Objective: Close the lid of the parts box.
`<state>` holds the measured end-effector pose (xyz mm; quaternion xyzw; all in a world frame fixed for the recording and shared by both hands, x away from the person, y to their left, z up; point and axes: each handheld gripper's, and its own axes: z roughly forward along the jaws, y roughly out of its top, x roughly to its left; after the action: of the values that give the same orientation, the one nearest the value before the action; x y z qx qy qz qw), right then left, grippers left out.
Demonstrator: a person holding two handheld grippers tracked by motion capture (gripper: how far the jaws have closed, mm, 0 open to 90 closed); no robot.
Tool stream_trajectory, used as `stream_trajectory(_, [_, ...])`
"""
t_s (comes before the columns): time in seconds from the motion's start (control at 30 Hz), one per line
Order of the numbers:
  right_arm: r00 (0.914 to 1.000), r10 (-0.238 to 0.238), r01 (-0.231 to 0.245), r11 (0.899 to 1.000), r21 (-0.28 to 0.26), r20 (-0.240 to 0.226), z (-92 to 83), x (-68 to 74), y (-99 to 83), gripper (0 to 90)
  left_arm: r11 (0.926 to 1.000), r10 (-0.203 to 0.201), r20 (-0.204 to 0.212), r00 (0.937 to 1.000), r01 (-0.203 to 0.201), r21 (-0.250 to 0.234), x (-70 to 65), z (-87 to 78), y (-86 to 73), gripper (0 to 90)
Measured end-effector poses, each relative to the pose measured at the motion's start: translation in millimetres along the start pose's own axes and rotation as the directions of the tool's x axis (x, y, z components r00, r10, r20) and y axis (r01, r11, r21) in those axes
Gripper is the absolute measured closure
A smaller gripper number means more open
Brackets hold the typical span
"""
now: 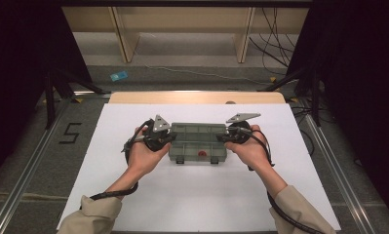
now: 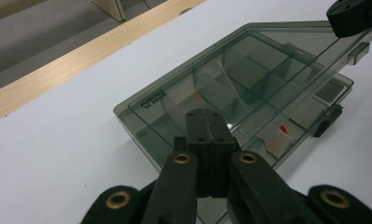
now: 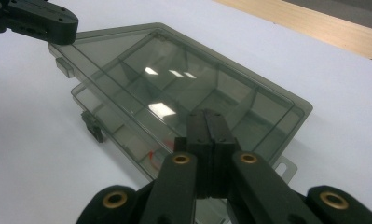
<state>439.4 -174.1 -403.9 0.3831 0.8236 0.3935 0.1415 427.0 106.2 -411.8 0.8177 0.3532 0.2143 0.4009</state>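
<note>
A smoky see-through compartment box [image 1: 198, 141] lies in the middle of the white table top [image 1: 192, 195]. Its lid [image 2: 230, 74] stands slightly raised over the base, and a small red item [image 2: 282, 129] shows inside near the front. My left gripper [image 1: 171, 138] is at the box's left end, jaws shut, tips [image 2: 207, 116] over the lid's edge. My right gripper [image 1: 220, 138] is at the right end, also shut, tips [image 3: 207, 116] over that edge of the lid [image 3: 174, 79]. Whether either one pinches the lid I cannot tell. Each gripper view shows the other gripper [image 2: 356, 16] [image 3: 34, 21] at the far corner.
Black latches [image 1: 180, 160] hang on the box's front side. A wooden strip [image 1: 197, 97] borders the table's far edge. Beyond it are shelf legs [image 1: 126, 41], floor cables [image 1: 275, 44] and a small blue item [image 1: 118, 76]. Dark stands [image 1: 50, 92] flank the table.
</note>
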Motion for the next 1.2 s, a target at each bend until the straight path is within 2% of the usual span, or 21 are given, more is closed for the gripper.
stream_trajectory(0.03, [0.9999,-0.017,0.017,1.0,-0.007,-0.003,0.6,-1.1,-0.2,90.0,1.0,-0.005,0.001,1.0,0.005,0.001,-0.2,0.2,-0.4,90.0])
stream_trajectory(0.13, [1.0,-0.002,0.002,1.0,-0.001,0.0,0.4,-0.4,-0.9,90.0,0.9999,0.007,0.004,1.0,-0.007,0.013,0.2,-0.2,-0.7,90.0])
stream_trajectory(0.17, [0.9997,-0.021,0.021,1.0,-0.017,0.008,1.7,-1.4,-1.9,90.0,0.9999,0.008,0.005,1.0,-0.008,0.014,0.2,-0.1,-0.9,90.0])
stream_trajectory(0.2, [0.9997,-0.021,0.021,0.999,-0.032,0.015,3.2,-1.0,-2.7,90.0,0.9998,0.008,0.006,0.9999,-0.008,0.016,0.2,-0.1,-1.1,90.0])
stream_trajectory(0.27, [0.9998,0.018,-0.018,1.0,0.0,0.007,0.8,1.3,-2.6,90.0,0.9999,0.0,0.007,1.0,0.0,0.016,-0.1,0.4,-1.7,90.0])
stream_trajectory(0.3, [0.9999,0.012,-0.012,1.0,0.017,-0.001,0.0,0.7,-2.3,90.0,0.9998,0.009,0.007,0.9999,-0.009,0.02,0.6,0.2,-1.9,90.0])
stream_trajectory(0.33, [0.9998,-0.018,0.018,1.0,0.001,-0.004,1.7,-1.3,-2.8,90.0,0.9998,0.008,0.009,0.9999,-0.008,0.019,0.5,0.4,-2.1,90.0])
stream_trajectory(0.43, [1.0,-0.005,0.005,1.0,0.007,-0.002,1.4,-0.6,-3.2,90.0,0.9998,0.002,0.008,1.0,-0.002,0.02,-0.4,0.7,-2.8,90.0])
stream_trajectory(0.5, [0.9998,-0.019,0.019,1.0,0.0,0.005,2.4,-1.0,-4.4,90.0,0.9997,0.005,0.01,0.9999,-0.005,0.024,-0.4,0.8,-3.3,90.0])
stream_trajectory(0.53, [1.0,0.0,0.0,1.0,-0.016,0.008,3.9,0.6,-4.9,90.0,0.9996,0.006,0.011,0.9999,-0.007,0.026,-0.4,0.9,-3.5,90.0])
stream_trajectory(0.6, [0.9998,-0.017,0.018,1.0,0.01,-0.005,2.8,-0.7,-5.0,90.0,0.9993,0.01,0.013,0.9999,-0.011,0.037,0.1,1.0,-4.2,90.0])
stream_trajectory(0.7, [0.9996,-0.026,0.026,1.0,0.011,-0.003,3.4,-1.0,-5.8,90.0,0.9991,0.008,0.01,0.9999,-0.008,0.042,-1.0,1.4,-4.9,90.0])
stream_trajectory(0.8, [0.9998,0.017,-0.017,0.999,0.031,0.0,2.1,1.8,-6.3,90.0,0.9992,0.009,0.016,0.9998,-0.009,0.038,-1.3,2.1,-5.5,90.0])
stream_trajectory(0.87, [0.9999,-0.009,0.009,1.0,0.027,-0.009,3.3,0.0,-6.7,90.0,0.9985,0.021,0.016,0.9996,-0.022,0.05,-0.5,1.4,-5.6,90.0])
stream_trajectory(0.93, [0.9999,-0.011,0.011,0.999,0.031,-0.001,3.8,0.3,-7.3,90.0,0.9985,0.023,0.015,0.9996,-0.023,0.05,-0.3,1.4,-5.9,90.0])
stream_trajectory(1.03, [1.0,0.002,-0.002,1.0,0.021,-0.004,4.4,1.2,-8.2,90.0,0.9986,0.011,0.012,0.9999,-0.012,0.051,-0.9,1.9,-6.7,90.0])
stream_trajectory(1.1, [0.9998,0.018,-0.017,0.999,0.044,-0.005,3.1,2.0,-8.3,90.0,0.9988,0.007,0.014,0.9999,-0.008,0.049,-0.9,2.5,-7.2,90.0])
stream_trajectory(1.13, [0.9999,0.013,-0.013,0.999,0.037,-0.005,3.6,1.7,-8.6,90.0,0.9988,0.006,0.014,0.9999,-0.007,0.049,-1.0,2.6,-7.3,90.0])
stream_trajectory(1.17, [1.0,0.0,0.0,1.0,0.006,0.0,6.0,1.4,-9.5,90.0,0.9988,0.006,0.014,0.9999,-0.007,0.049,-1.1,2.6,-7.4,90.0])
stream_trajectory(1.2, [1.0,-0.002,0.002,1.0,0.006,0.0,6.1,1.3,-9.9,90.0,0.9987,0.01,0.015,0.9998,-0.01,0.049,-0.9,2.4,-7.4,90.0])
